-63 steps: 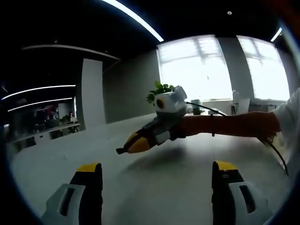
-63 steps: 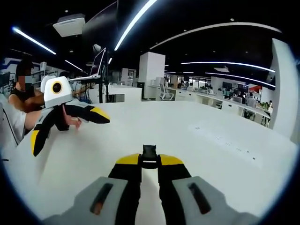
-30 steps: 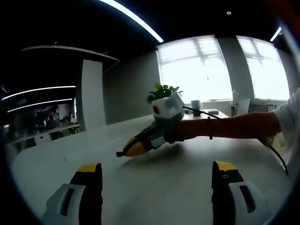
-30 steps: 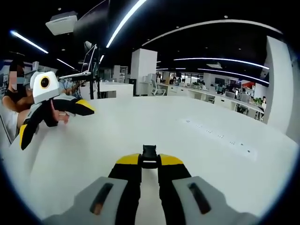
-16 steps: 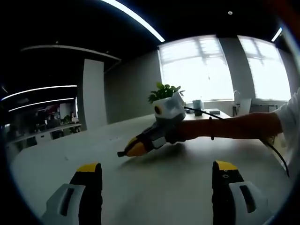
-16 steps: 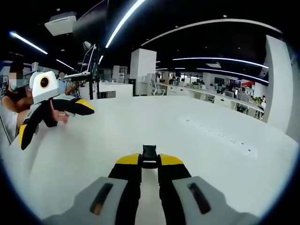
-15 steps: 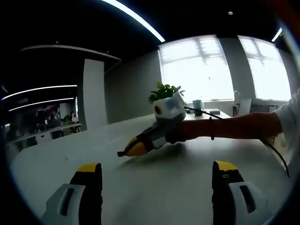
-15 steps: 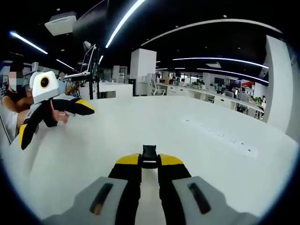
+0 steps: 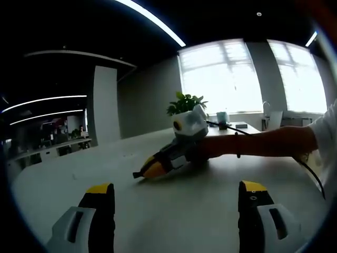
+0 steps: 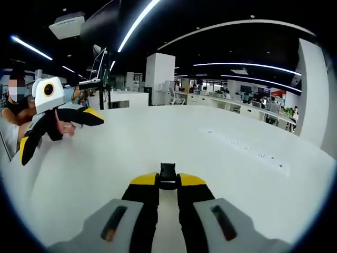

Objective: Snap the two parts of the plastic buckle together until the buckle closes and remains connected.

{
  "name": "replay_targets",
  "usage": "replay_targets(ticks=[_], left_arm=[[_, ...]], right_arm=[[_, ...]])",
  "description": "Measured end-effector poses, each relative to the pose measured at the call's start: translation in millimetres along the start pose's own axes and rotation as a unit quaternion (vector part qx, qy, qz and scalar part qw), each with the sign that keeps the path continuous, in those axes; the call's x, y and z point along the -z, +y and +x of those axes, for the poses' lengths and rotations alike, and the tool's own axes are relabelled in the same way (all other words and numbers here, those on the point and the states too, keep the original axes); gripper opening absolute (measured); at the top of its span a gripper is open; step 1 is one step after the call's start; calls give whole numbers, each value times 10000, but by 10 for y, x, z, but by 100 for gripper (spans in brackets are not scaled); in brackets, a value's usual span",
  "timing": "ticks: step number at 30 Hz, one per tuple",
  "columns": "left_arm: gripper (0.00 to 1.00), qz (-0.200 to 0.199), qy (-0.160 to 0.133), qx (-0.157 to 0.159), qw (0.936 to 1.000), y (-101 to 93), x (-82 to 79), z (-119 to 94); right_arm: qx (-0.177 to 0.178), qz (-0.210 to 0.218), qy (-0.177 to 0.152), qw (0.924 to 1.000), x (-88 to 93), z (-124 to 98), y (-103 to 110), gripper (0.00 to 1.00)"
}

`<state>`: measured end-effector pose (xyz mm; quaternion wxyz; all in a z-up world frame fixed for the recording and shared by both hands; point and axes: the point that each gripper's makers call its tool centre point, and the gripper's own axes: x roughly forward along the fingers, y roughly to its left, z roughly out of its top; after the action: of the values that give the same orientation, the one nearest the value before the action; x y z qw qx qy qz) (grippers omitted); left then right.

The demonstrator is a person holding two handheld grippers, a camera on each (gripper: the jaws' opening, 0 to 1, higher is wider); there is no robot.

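Note:
A small black buckle part (image 10: 168,175) is pinched between the yellow tips of my right gripper (image 10: 168,181), which is shut on it low over the white table (image 10: 210,158). In the left gripper view that right gripper (image 9: 140,173) lies close to the table with a dark bit at its tip, held by a bare forearm (image 9: 263,142). My left gripper (image 9: 176,187) stands wide open with nothing between its jaws. From the right gripper view the left gripper (image 10: 62,140) hangs open at the far left, apart from the buckle part.
A potted plant (image 9: 185,101) and a mug (image 9: 221,116) stand at the table's far side under bright windows. A person (image 10: 18,113) sits at the left edge. A monitor stand (image 10: 101,79) and office desks lie beyond the table.
The right gripper has sunk from above the table to just over its surface, still shut on the buckle part. The left gripper stays open and has barely moved.

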<state>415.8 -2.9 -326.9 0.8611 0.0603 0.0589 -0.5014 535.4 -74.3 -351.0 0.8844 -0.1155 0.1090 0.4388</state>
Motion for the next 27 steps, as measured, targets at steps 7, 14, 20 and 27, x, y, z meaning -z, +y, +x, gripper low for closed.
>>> replay_targets(ticks=[7,14,20,27], left_arm=[[99,10,0,5,10000,-1,0,2],[99,5,-15,6,10000,6,-6,8],[99,-22,-51,-44,10000,25,-20,5],[99,-46,-34,-108,9999,54,-10,6]], right_arm=[[-28,-8,97,9999,40,24,22,11],[-29,-8,139,9999,63,22,51,11],[-5,-6,212,9998,91,21,57,11],[-6,5,265,9996,111,41,-1,11]])
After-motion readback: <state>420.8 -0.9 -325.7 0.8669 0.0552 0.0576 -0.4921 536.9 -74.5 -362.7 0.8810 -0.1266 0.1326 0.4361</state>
